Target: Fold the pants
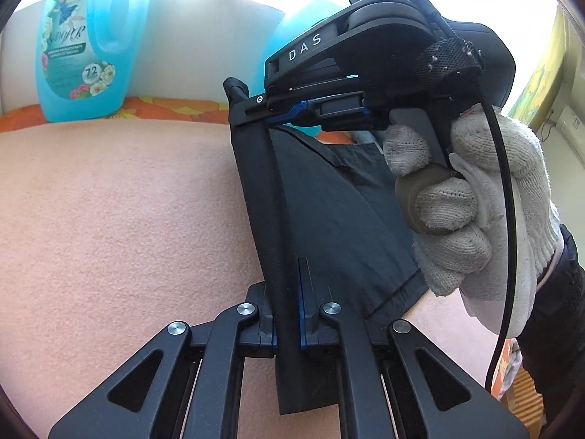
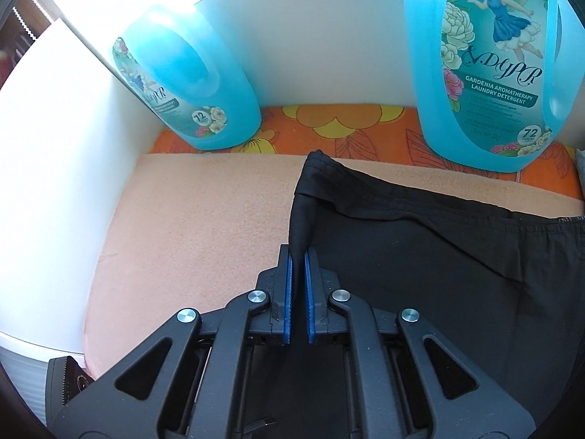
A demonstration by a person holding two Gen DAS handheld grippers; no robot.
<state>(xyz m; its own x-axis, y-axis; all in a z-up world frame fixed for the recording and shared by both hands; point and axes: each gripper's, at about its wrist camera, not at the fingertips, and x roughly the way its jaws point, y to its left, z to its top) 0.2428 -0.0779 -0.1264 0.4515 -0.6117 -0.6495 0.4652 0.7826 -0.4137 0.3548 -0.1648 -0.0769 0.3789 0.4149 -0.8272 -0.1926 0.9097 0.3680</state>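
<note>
Black pants (image 2: pixel 420 256) lie on a pink cloth (image 2: pixel 201 219), spreading to the right. My right gripper (image 2: pixel 299 256) is shut on a bunched edge of the pants, and the fabric rises from its blue pads (image 2: pixel 289 292) to a raised corner. In the left wrist view my left gripper (image 1: pixel 289 292) is shut on a taut band of the pants (image 1: pixel 329 212), lifted off the cloth. That band runs up to the right gripper (image 1: pixel 237 89), which a hand in a white knit glove (image 1: pixel 475 201) holds just above and to the right.
Two blue detergent bottles (image 2: pixel 190 102) (image 2: pixel 493 73) stand at the back on an orange floral cloth (image 2: pixel 329 124). A white board (image 2: pixel 55 146) walls in the left side. In the left wrist view one bottle (image 1: pixel 80 47) stands at the far left beyond the pink cloth (image 1: pixel 109 219).
</note>
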